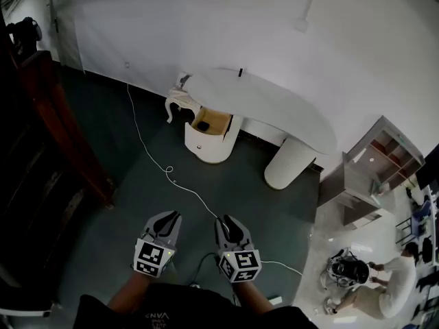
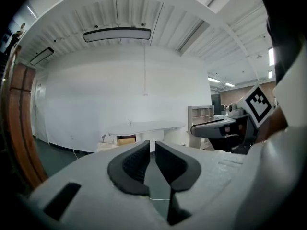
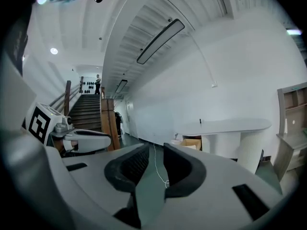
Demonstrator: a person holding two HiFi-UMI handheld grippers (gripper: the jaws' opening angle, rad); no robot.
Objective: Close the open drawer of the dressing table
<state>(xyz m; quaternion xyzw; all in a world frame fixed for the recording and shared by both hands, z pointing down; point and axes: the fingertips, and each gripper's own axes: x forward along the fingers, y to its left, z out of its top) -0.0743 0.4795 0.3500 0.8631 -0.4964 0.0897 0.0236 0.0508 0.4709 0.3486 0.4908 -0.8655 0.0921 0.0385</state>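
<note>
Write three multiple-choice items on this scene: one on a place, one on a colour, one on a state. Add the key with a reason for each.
1. In the head view, where on the dressing table is the open drawer?
A. At the right-hand pedestal
B. At the left end
C. Under the middle of the top

2. What colour is the cable on the floor?
A. Black
B. Red
C. White

3. How do the right tongs stand?
A. Open, with nothing between them
B. Shut on the cable
C. Shut on the drawer's front

Key:
1 B: the wood-lined drawer sticks out below the left end of the white top.
2 C: it runs as a thin white line over the dark green floor.
3 A: the right gripper view shows them apart, with only the floor and the far-off cable beyond.
</note>
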